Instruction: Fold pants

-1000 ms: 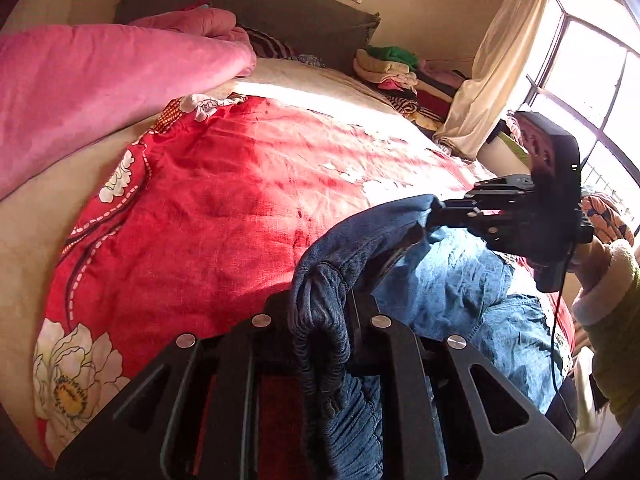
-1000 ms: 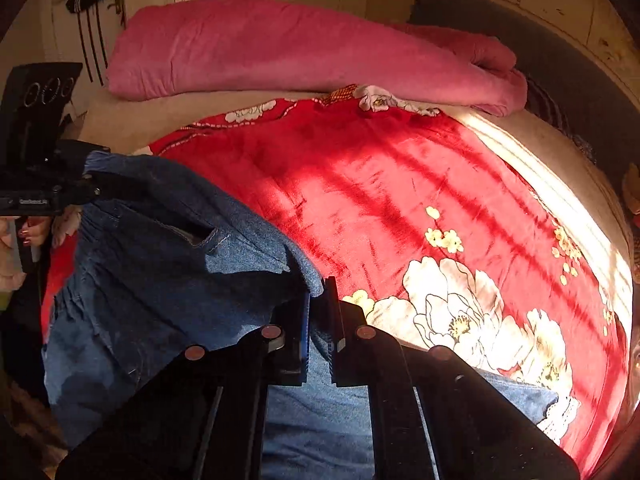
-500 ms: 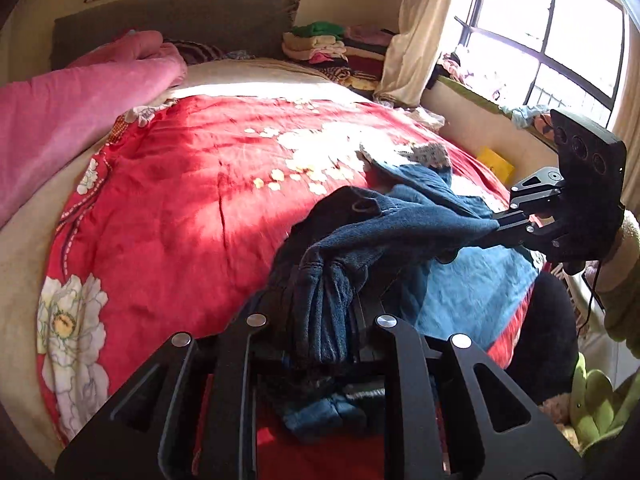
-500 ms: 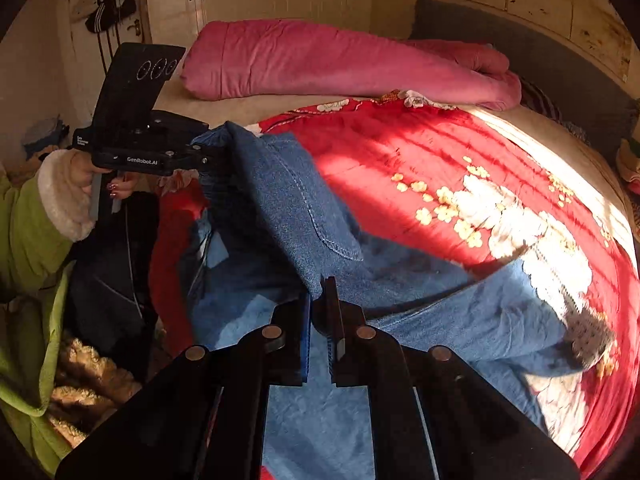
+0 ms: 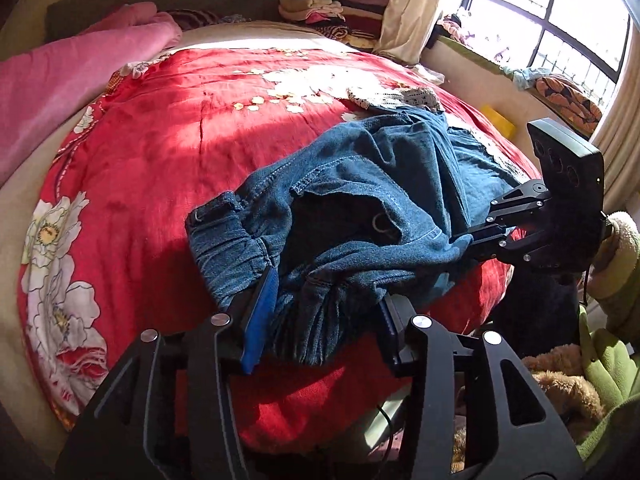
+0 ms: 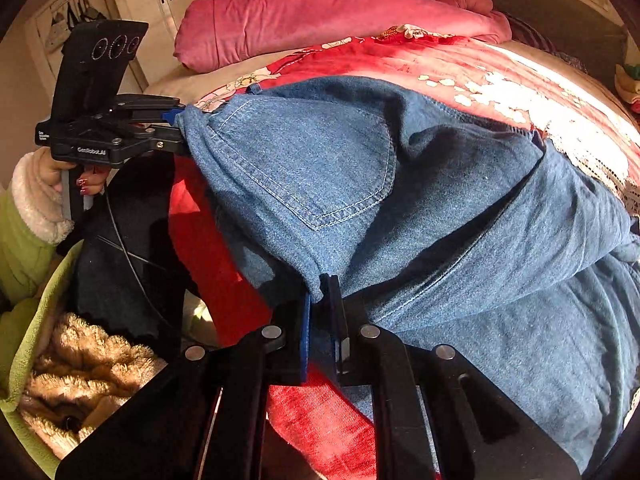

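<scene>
Your blue denim pants [image 5: 372,184] lie bunched near the front edge of the bed, on the red quilt with white flowers [image 5: 160,128], so that you have a flat surface for the fold. Your right gripper [image 6: 320,300] is pinched narrow on a fold of the denim, I think to keep that side pulled out. Your left gripper [image 5: 324,312] has its jaws opening. The gathered waistband is between them, but the blue pad [image 5: 260,320] stands off the cloth, so this corner appears to be let down onto the quilt.

A second ago both grippers carried the pants in the air, the left one clamped on a hanging rope of denim. Since then the garment has come down onto the quilt, the lace-trimmed leg ends have spread out toward the window side, and both hands have sunk lower.
</scene>
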The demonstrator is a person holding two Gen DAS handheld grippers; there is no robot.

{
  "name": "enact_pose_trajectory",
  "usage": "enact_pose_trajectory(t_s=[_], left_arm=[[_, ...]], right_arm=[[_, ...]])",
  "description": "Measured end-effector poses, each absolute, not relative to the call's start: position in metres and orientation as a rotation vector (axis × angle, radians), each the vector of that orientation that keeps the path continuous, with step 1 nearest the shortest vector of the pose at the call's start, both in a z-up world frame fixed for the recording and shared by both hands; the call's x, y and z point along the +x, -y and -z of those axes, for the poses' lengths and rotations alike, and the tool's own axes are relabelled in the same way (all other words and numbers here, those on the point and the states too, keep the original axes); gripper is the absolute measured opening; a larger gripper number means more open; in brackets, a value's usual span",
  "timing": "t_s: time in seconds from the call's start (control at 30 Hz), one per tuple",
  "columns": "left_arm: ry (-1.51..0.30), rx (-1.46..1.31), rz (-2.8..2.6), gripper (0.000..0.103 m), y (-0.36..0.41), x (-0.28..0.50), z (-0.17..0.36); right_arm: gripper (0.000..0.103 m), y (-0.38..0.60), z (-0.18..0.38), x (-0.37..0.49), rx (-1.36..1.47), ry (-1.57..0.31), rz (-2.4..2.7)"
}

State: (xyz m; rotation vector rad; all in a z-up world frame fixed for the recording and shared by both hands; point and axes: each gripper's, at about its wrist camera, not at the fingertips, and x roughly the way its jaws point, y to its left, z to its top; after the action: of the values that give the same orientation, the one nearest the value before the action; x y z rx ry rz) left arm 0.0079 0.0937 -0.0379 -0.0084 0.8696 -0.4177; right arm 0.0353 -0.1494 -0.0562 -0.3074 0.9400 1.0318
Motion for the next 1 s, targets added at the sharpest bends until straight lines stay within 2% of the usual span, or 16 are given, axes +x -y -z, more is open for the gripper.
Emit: enact_pose_trajectory(t_s=[0.1,0.17,0.23,0.27,0.37,0.53,0.67,0.7,0.77,0.83,1.0], left_arm=[[-0.868,0.006,0.399,0.048,-0.092,0.003,0.034],[-0.871,-0.004,0.385,0.061,-0.095,-0.002,0.032],[-0.867,-0.014,0.373,0.061,-0.100,-0.009,0.030],[-0.864,-0.024,0.362,0.061,-0.103,-0.013,0.028],[-0.826,-0.068,0.326,0.061,-0.112,-0.023,0.014],[-0.739,-0.062,0.340,0.061,-0.105,-0.033,-0.018],[-0.724,-0.099,0.375,0.060,-0.088,-0.017,-0.026],[-0.733,-0.115,0.383,0.057,-0.083,-0.011,-0.023],[-0.768,-0.139,0.415,0.035,-0.070,-0.002,-0.013],[-0.818,-0.131,0.433,0.021,-0.059,0.003,0.003],[-0.974,-0.065,0.341,0.017,-0.052,0.009,0.053]], right_arm=[[0.012,0.152,0.055,0.039,-0.253,-0.958,-1.030],[0.016,0.154,0.052,0.040,-0.240,-0.968,-1.033],[0.027,0.157,0.049,0.037,-0.233,-0.974,-1.047],[0.029,0.157,0.047,0.035,-0.232,-0.973,-1.047],[0.029,0.164,0.035,0.032,-0.199,-0.966,-1.052],[0.030,0.178,-0.008,0.029,-0.106,-0.825,-1.037],[0.030,0.166,-0.009,0.040,-0.095,-0.820,-1.000],[0.030,0.161,-0.003,0.043,-0.101,-0.838,-0.994],[0.030,0.156,0.013,0.052,-0.107,-0.897,-0.956],[0.030,0.155,0.033,0.058,-0.090,-0.982,-0.921],[0.030,0.163,0.061,0.061,-0.056,-1.055,-0.871]])
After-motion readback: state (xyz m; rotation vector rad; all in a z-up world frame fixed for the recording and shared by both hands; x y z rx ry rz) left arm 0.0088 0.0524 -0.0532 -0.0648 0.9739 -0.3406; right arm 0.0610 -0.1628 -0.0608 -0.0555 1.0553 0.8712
